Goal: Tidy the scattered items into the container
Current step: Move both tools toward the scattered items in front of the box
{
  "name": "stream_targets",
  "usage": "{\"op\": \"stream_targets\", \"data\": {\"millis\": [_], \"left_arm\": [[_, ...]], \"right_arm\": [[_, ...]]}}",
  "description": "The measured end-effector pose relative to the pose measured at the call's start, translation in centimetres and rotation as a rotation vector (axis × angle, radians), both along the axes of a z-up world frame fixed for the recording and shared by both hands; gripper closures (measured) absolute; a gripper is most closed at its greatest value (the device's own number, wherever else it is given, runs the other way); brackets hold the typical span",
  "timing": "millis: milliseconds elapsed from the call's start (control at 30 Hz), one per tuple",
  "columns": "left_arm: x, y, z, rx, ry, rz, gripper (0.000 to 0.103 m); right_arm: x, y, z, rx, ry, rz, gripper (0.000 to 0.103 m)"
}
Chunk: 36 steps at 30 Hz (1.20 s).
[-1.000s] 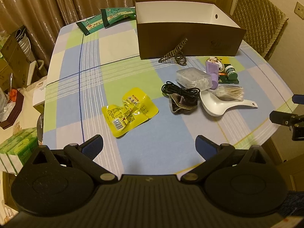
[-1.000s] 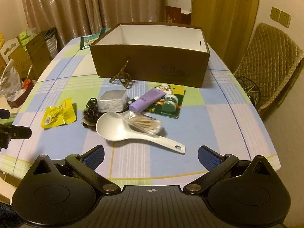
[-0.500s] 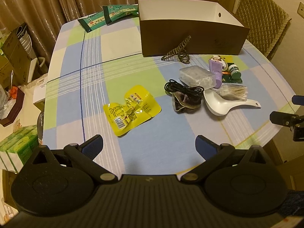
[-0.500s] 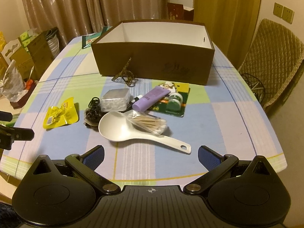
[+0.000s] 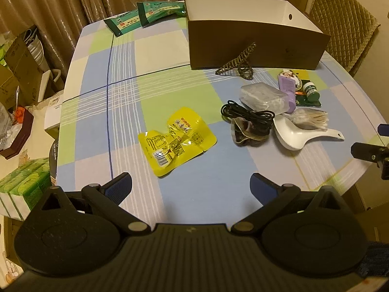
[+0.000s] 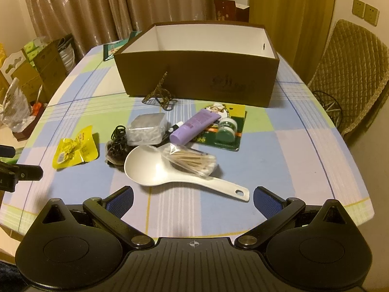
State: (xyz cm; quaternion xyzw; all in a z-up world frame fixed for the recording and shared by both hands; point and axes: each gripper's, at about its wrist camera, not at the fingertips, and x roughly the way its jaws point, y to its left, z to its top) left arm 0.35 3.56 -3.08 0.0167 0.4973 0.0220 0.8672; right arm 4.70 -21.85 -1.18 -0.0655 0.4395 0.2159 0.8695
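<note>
Far left of the right wrist view, brown cardboard boxes (image 6: 42, 69) stacked against tan pleated curtains (image 6: 80, 7), and then the oval table under its blue, green and white checked cloth (image 6: 304, 160). At the table's left, the yellow foil snack packet (image 6: 75, 148) lies flat, well apart from the rest. Next, left of centre, a black coiled cable (image 6: 119, 135) sits touching a clear plastic lidded tub (image 6: 147, 127). Centre frame, the white plastic rice spoon (image 6: 175, 176) lies handle to the right, a clear bag of wooden cotton swabs (image 6: 192, 160) resting across its bowl. Just above, a purple squeeze tube (image 6: 195, 126) overlaps a green blister card of small jars (image 6: 227, 131). Upper centre, the open brown cardboard box with white inside (image 6: 199, 80) (nothing visible in it), a patterned cord handle (image 6: 159, 95) trailing from its front. Far right, a quilted olive chair (image 6: 352, 73).

Right gripper (image 6: 193, 198) hovers at the near edge, blue pads wide apart, holding nothing. In the left wrist view the left gripper (image 5: 190, 186) is likewise spread and empty, below the yellow packet; two green snack bags (image 5: 145, 15) lie upper left.
</note>
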Motion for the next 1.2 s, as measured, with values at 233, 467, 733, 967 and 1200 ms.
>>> {"op": "stream_targets", "data": {"millis": [233,467,733,967,1200], "left_arm": [[0.8,0.5,-0.4,0.005,0.008,0.014,0.001],[1.8,1.1,-1.1,0.005,0.018,0.015,0.001],[3.0,1.3,-2.2,-0.004,0.006,-0.015,0.001],[4.2,1.7,-3.7,0.000,0.002,-0.034,0.001],[5.2,2.3,-4.9,-0.002,0.024,-0.039,0.001]], "right_arm": [[0.8,0.5,-0.3,-0.008,-0.007,0.015,0.002],[2.0,0.7,-1.0,-0.001,0.002,0.011,0.002],[3.5,0.5,-2.4,0.066,-0.004,-0.001,0.002],[4.8,1.2,-4.0,0.072,-0.011,0.021,0.002],[5.6,2.2,-5.0,0.001,-0.060,0.087,0.003]]}}
